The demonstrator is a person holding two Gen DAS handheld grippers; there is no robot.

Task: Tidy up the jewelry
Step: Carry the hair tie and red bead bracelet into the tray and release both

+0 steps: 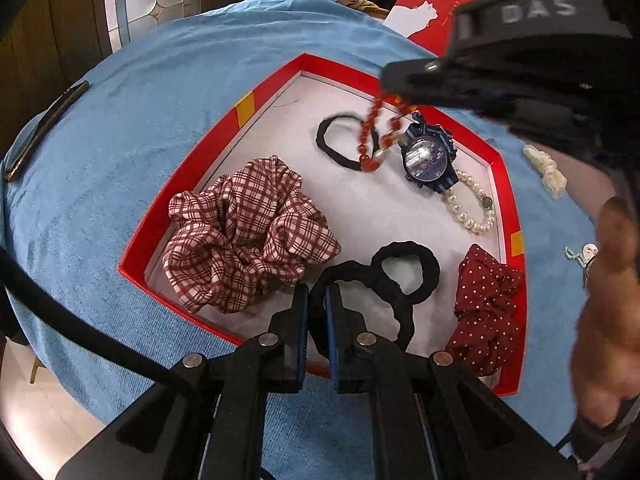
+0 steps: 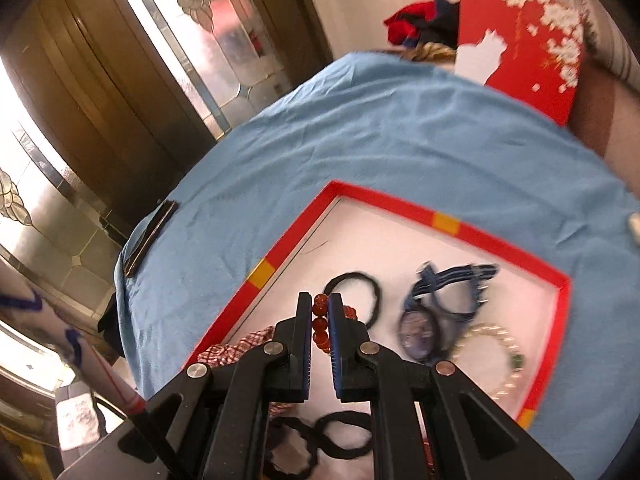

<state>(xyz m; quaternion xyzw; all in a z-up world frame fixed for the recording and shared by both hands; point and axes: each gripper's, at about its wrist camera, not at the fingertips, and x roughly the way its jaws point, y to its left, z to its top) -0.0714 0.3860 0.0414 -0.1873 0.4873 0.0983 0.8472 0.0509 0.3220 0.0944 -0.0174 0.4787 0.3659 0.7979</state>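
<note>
We see the red tray [image 1: 188, 200] on blue cloth [image 1: 120, 128]. Left gripper [image 1: 317, 300] clamped on the black hair tie [image 1: 360, 280], low at the tray's near edge. Right gripper [image 2: 320, 312] clamped on the red bead bracelet [image 2: 320, 330], dangling above the watch [image 1: 428, 158].

Blue cloth [image 2: 360, 128] over the bench, rumpled at the far edge. Behind it, dark wooden door frames [image 2: 100, 92] with leaded glass panels [image 2: 224, 40], daylight glaring through. Pale floor [image 1: 32, 412] below, plain light wall [image 2: 360, 0] beyond.
</note>
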